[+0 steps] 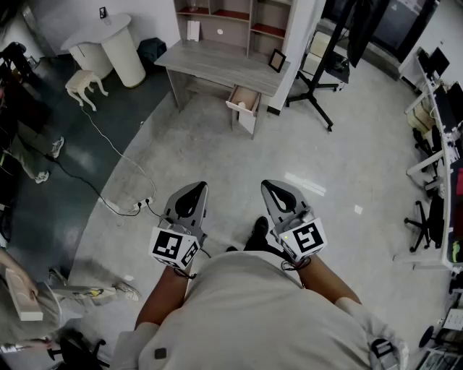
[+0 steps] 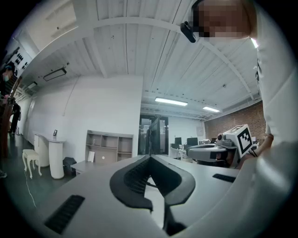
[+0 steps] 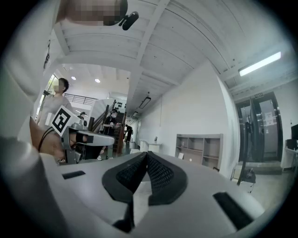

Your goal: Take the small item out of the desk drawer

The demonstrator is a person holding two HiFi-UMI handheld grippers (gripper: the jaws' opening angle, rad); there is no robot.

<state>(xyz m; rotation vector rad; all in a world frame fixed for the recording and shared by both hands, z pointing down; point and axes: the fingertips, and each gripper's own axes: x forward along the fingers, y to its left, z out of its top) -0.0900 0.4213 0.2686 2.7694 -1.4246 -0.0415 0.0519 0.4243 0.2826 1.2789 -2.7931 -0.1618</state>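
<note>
The person stands on a gray floor (image 1: 217,166) and holds both tools out level, side by side. The left gripper (image 1: 197,186) has its two jaws pressed together at the tips. Nothing is between them. The right gripper (image 1: 269,183) is squeezed closed too, and it holds nothing. In the left gripper view, the left gripper (image 2: 149,157) points at the far wall, and the other tool shows at 3 o'clock. In the right gripper view, the right gripper (image 3: 146,153) looks the same, with the other tool at 9 o'clock.

In the head view, the desk (image 1: 217,63) is far off at 12 o'clock from the person. Its drawer (image 1: 244,105) hangs open at the front of the desk, near the right end. The small item cannot be made out, because the drawer is too far away. Both tools are well apart from the drawer.

A small picture frame (image 1: 277,61) stands on the desk at the right end. A shelf (image 1: 233,16) sits behind the desk. A white round stand (image 1: 119,45) and a little white stool (image 1: 85,84) are at 10 o'clock. A black stand (image 1: 318,76) is at 1 o'clock. A cable (image 1: 108,148) runs over the floor at 10 o'clock. Another person (image 1: 29,293) is at 8 o'clock.
</note>
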